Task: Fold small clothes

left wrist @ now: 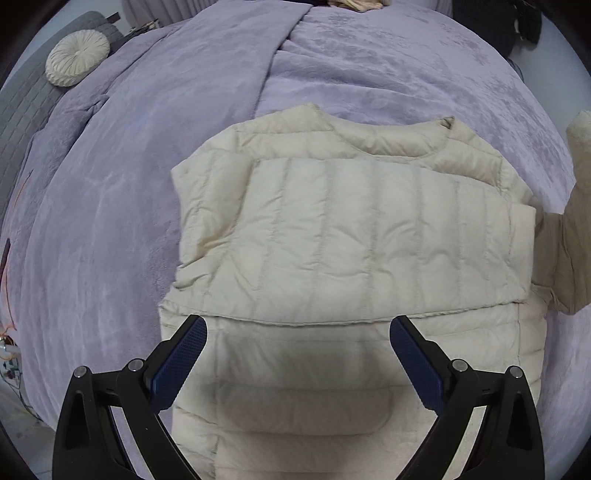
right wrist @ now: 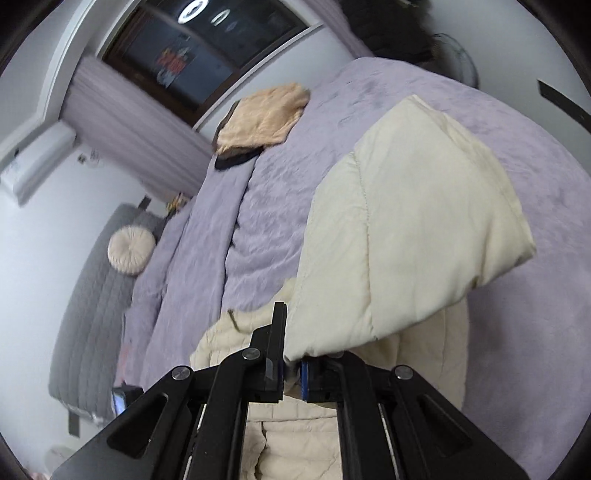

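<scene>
A cream quilted puffer jacket (left wrist: 332, 236) lies on the lilac bedspread (left wrist: 110, 206), its left sleeve folded across the chest. My left gripper (left wrist: 297, 354) is open, jaws wide apart, hovering over the jacket's lower body and holding nothing. My right gripper (right wrist: 291, 369) is shut on the jacket's right sleeve (right wrist: 406, 243) and holds it lifted above the bed; the sleeve drapes over the fingers. That raised sleeve also shows at the right edge of the left wrist view (left wrist: 576, 206). The rest of the jacket (right wrist: 295, 443) lies below the right gripper.
A round cream cushion (left wrist: 77, 57) rests against the grey headboard (left wrist: 26, 110) at the far left. A folded tan garment (right wrist: 262, 118) lies at the bed's far end on something dark. A window (right wrist: 207, 48) and curtain are beyond. Dark clothes (left wrist: 517, 26) hang at the far right.
</scene>
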